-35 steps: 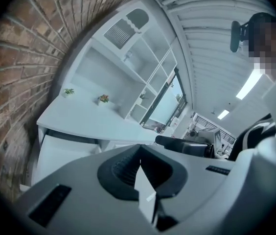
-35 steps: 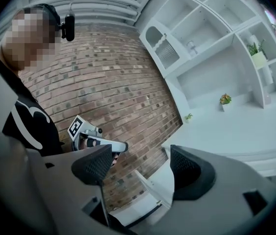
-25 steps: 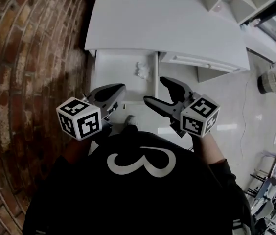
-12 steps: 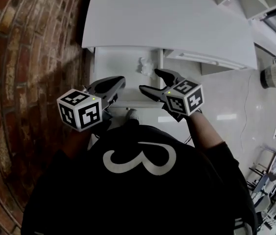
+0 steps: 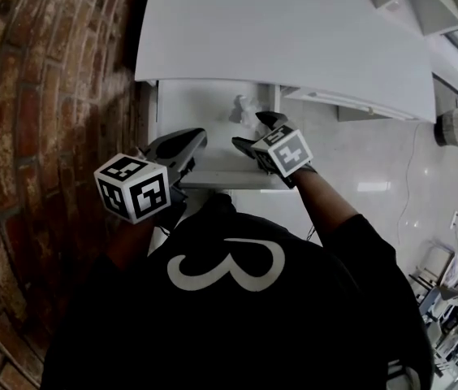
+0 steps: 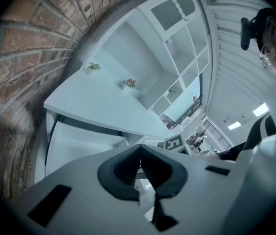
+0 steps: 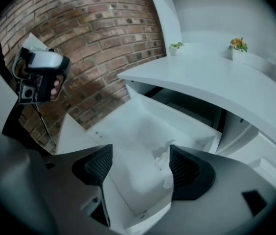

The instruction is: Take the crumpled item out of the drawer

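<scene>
paper wad (image 5: 245,110), white and crumpled, is lying inside the open drawer (image 5: 198,108), in the far half of it and toward its right wall, near the edge of the white desk (image 5: 278,31) that the drawer is sticking out from. the right gripper (image 5: 253,132) is reaching over the drawer's front right part with its jaws standing wide apart and holding nothing; in the head view its upper jaw is ending just beside the wad, though whether it is touching cannot be told. in the right gripper view the gripper (image 7: 140,163) is looking down into the drawer (image 7: 128,131), and the wad (image 7: 163,163) is showing in the gap, close against the inner face of the right-hand pad and partly hidden behind it, while the left-hand pad is staying well apart from it. the left gripper (image 5: 192,143) is hovering over the drawer's front left corner, beside the brick wall (image 5: 42,96). in the left gripper view its jaws (image 6: 139,168) are pressing together with nothing between them, and the camera is pointing up past the desk (image 6: 94,102) toward white shelves (image 6: 177,48). two small plants (image 7: 176,46) (image 7: 238,44) are standing at the back of the desk. the person's black shirt (image 5: 229,299) is filling the lower part of the head view.
</scene>
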Demonstrator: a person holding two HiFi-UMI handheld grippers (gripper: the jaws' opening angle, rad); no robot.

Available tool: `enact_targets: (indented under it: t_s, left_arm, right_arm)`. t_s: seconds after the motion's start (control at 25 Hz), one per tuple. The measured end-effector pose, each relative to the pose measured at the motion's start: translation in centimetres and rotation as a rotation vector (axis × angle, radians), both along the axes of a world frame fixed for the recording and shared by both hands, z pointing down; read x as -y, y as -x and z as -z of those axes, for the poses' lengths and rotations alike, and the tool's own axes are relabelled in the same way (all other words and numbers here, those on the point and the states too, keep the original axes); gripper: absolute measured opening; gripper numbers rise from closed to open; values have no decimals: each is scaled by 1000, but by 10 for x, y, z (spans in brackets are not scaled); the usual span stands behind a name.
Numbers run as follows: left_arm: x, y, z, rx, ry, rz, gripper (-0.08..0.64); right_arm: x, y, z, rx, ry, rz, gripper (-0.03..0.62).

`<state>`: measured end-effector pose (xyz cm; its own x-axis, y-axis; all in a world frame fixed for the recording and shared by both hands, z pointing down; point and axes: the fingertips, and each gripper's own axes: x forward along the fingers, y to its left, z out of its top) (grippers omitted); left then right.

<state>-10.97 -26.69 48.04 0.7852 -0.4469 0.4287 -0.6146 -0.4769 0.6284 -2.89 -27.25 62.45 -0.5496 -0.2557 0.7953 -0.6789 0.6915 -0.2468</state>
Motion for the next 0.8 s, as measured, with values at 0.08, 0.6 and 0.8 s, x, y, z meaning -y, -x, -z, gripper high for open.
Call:
enact_targets:
  t_s: [0.08,0.6,0.8]
  left_arm:
    - [3,2,-5,0,6,6,3]
    - [10,12,-18,7,9,-1,3]
    - [14,18,-21,2,9,20,3]
  right_arm:
    - [4,-2,-21,-70,2,26,350]
    - [16,-8,-114,-458,82,133,344]
    - [23,-13,-131,-539,107,128,327]
